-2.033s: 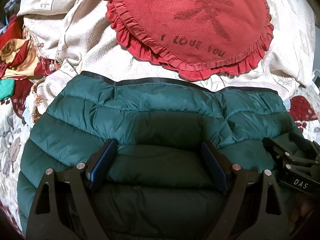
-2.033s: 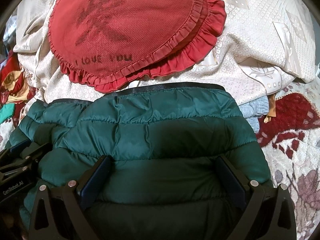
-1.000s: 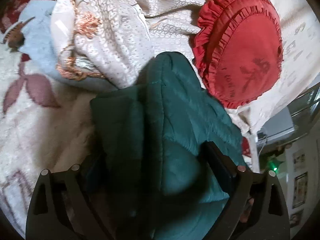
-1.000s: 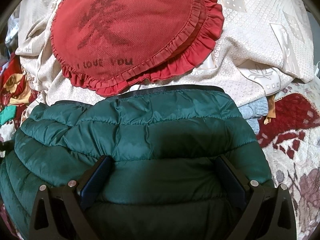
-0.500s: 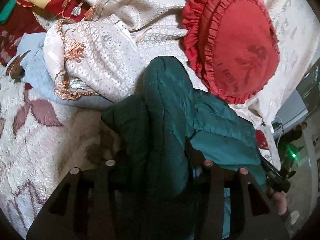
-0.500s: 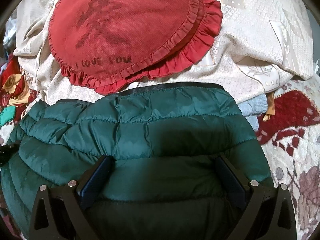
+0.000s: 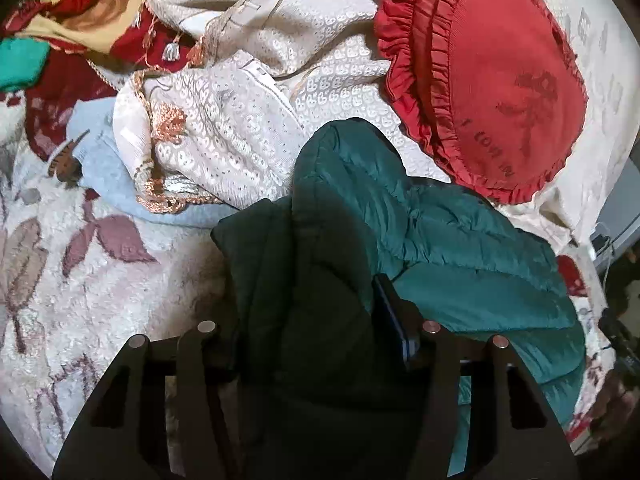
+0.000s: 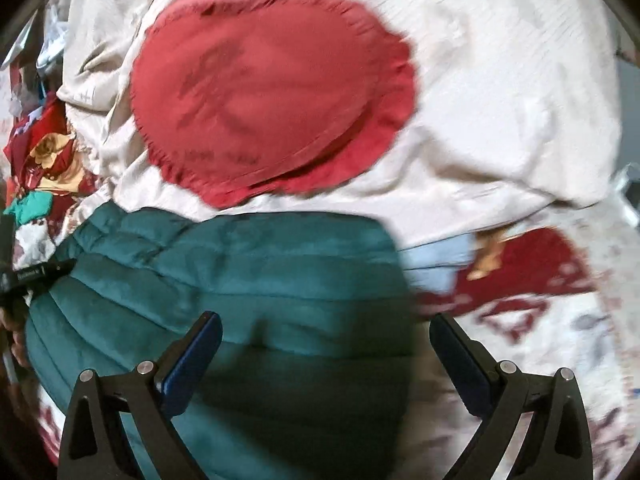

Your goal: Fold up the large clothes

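Nearest you, your left gripper (image 7: 312, 332) has a thick bunched fold of the green puffer jacket (image 7: 460, 248) pinched between its narrowed fingers, which have just drawn in around it; the fabric fills the gap and hides the left pad. Your right gripper (image 8: 320, 360) hangs over the same jacket (image 8: 240, 280) with its fingers spread wide and nothing pressed between them. That view is smeared with blur.

The jacket lies on a floral bedspread (image 7: 80, 288), its bulk trailing away toward the right of the left view. Just past it sits a round red frilled cushion (image 7: 500, 80) with dark stitched writing reading "I LOVE YOU". Left of the jacket, a cream patterned cover (image 7: 224, 140) with orange cord trim lies heaped over a pale blue cloth (image 7: 104, 168), touching the jacket's far fold. Red and yellow fabric (image 7: 80, 12) is piled at the far left.

The bare bedspread to your near left is the open room; the bed's edge drops away at far right.
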